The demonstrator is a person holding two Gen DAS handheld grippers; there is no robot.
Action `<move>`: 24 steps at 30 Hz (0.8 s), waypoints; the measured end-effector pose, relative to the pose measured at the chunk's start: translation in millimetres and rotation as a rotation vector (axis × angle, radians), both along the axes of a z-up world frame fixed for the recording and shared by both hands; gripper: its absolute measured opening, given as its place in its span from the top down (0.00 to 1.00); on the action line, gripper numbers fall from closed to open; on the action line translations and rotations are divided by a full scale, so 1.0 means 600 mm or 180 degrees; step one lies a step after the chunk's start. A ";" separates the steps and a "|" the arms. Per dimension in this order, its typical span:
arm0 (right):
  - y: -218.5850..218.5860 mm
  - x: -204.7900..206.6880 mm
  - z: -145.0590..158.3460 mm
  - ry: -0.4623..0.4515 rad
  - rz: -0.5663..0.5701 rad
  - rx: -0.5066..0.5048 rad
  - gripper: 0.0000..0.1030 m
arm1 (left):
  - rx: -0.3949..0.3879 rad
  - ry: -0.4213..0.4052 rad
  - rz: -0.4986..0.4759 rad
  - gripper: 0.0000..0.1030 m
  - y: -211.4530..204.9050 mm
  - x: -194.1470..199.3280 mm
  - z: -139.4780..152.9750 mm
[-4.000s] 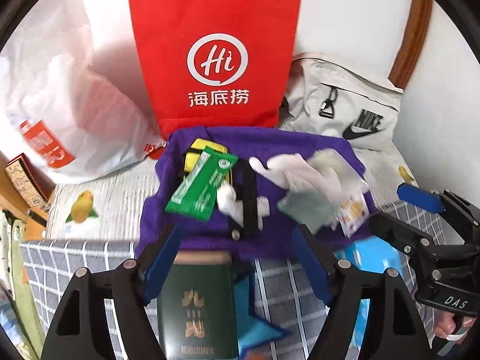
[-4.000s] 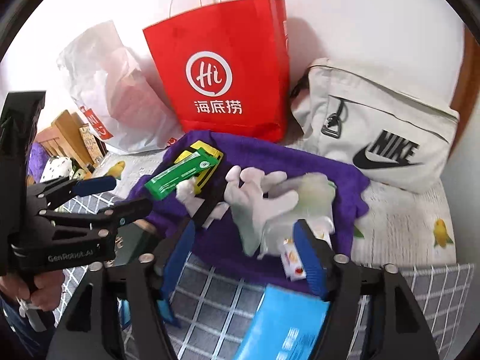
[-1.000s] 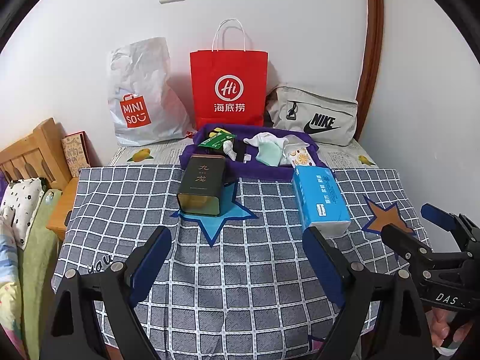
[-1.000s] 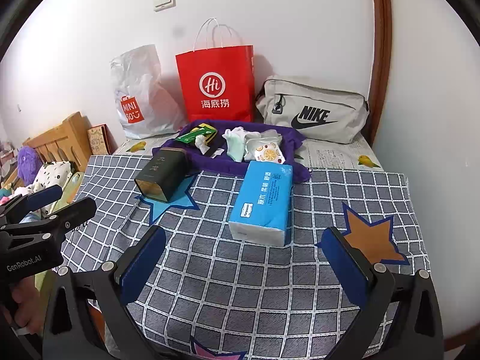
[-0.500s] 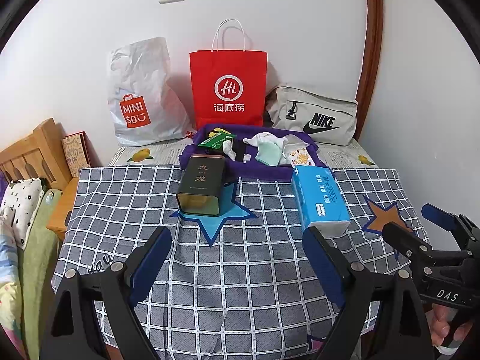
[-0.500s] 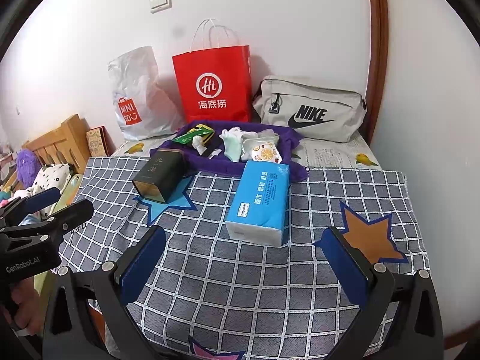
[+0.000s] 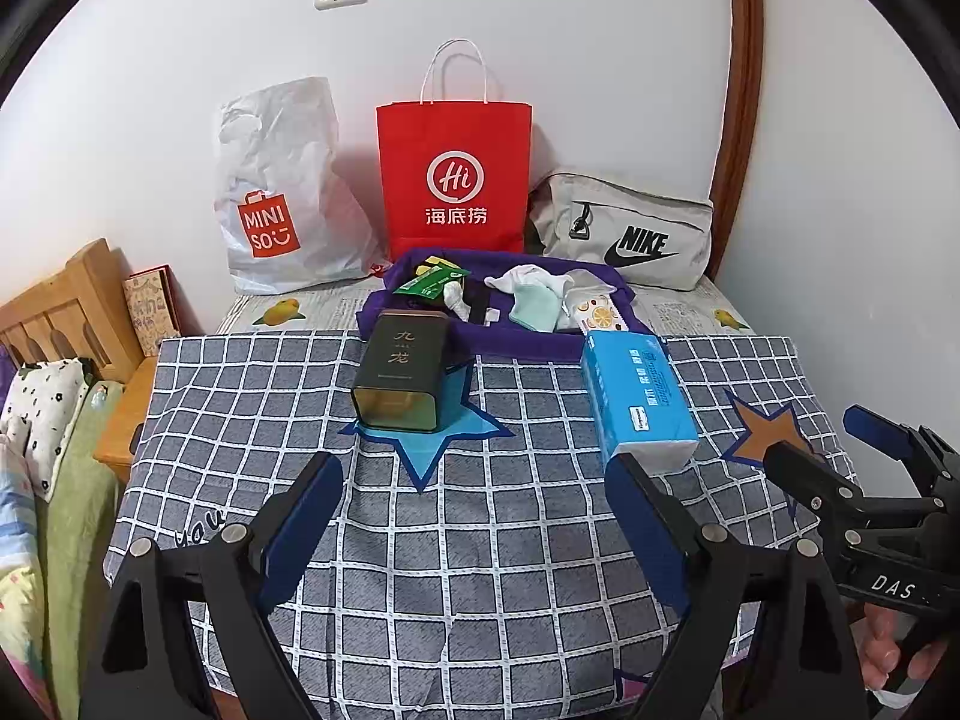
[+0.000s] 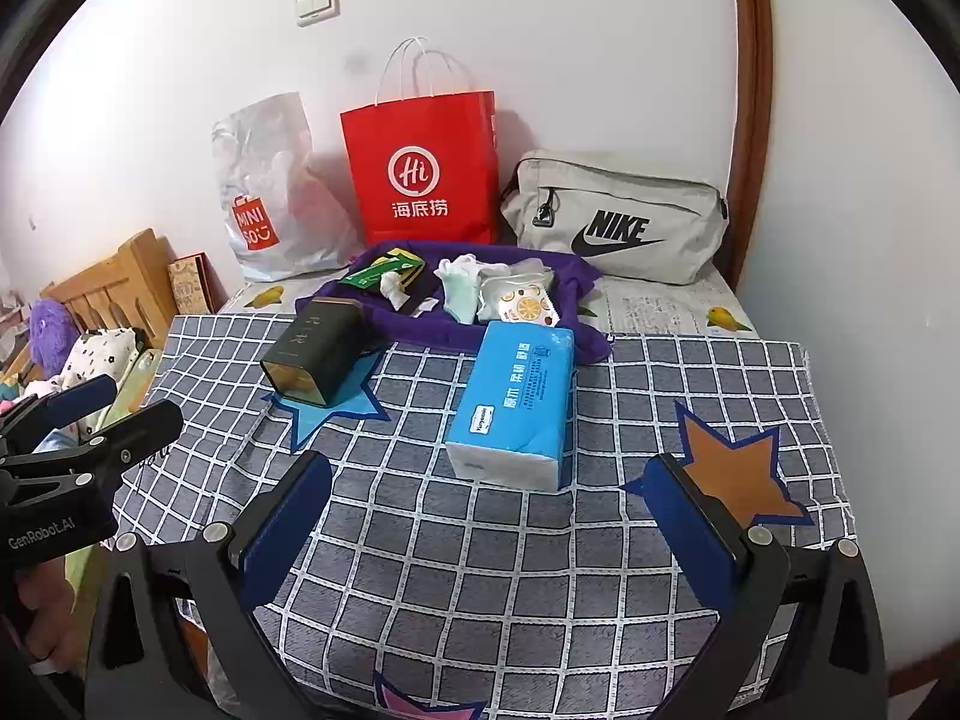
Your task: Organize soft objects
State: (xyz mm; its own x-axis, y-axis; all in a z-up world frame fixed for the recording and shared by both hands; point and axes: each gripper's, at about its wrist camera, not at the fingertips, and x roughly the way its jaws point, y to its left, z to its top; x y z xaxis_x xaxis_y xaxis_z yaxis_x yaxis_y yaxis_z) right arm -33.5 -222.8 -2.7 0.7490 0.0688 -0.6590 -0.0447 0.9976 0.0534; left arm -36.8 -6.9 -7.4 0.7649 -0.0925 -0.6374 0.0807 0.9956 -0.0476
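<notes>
Left wrist view: left gripper (image 7: 474, 516) gapes empty above the checked tablecloth (image 7: 480, 540); socks (image 7: 531, 300) lie on the purple cloth (image 7: 522, 345) before a red bag (image 7: 454, 174).

Right wrist view: right gripper (image 8: 489, 516) spread wide, empty, near the tissue pack (image 8: 516, 402); white wall (image 8: 600, 48) behind.

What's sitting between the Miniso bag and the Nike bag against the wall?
The red paper bag stands between the Miniso bag and the Nike bag. Both wrist views show it.

black hand-held gripper (image 7: 474, 516), blue pads (image 7: 303, 519)
</notes>
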 end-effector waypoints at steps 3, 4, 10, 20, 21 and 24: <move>0.000 0.000 0.000 0.0000 0.0001 0.0001 0.01 | 0.0002 0.0000 0.0002 0.14 0.000 0.000 0.000; 0.000 0.000 0.000 -0.0003 0.0003 0.0000 0.01 | 0.0003 0.0001 0.0001 0.14 0.000 0.000 0.000; 0.001 0.000 0.000 0.0006 0.0011 0.0003 0.01 | 0.0009 0.0000 -0.0002 0.14 -0.002 -0.002 0.001; -0.002 0.000 -0.001 0.0004 0.0002 -0.0003 0.01 | 0.0008 0.0002 0.0000 0.14 -0.003 -0.002 0.000; -0.002 0.000 -0.001 0.0002 -0.0002 -0.0002 0.01 | 0.0008 0.0002 0.0000 0.14 -0.003 -0.003 0.000; -0.002 0.000 -0.002 0.0007 0.0001 -0.0004 0.01 | 0.0006 0.0001 -0.0004 0.14 -0.002 -0.003 0.000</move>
